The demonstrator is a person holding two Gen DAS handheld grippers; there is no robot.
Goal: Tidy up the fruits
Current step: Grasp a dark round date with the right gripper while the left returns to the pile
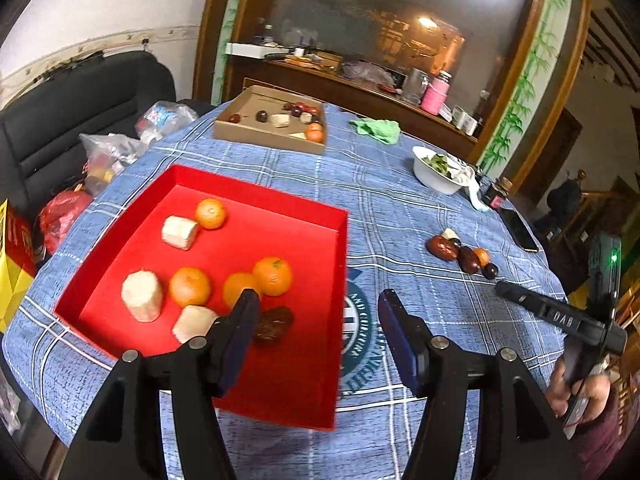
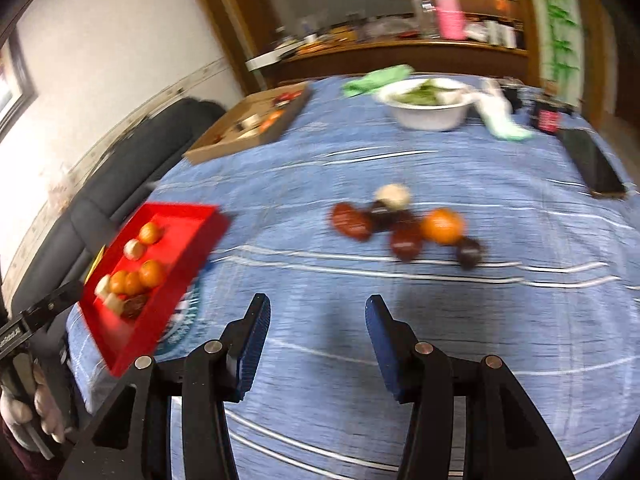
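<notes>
Red tray (image 1: 328, 280) at left: four oranges, three pale chunks, one dark date (image 1: 274, 324). Left gripper (image 1: 316, 320) above its near edge, jaws apart, empty, the date just beside the left finger. Centre: bare blue cloth. Right: loose cluster (image 2: 404, 224) of dates, one orange (image 2: 443, 226) and a pale piece, on the cloth. Right gripper (image 2: 318, 324) jaws apart, empty; cluster lies ahead and slightly right. Right hand nearer, likely next to pick.
</notes>
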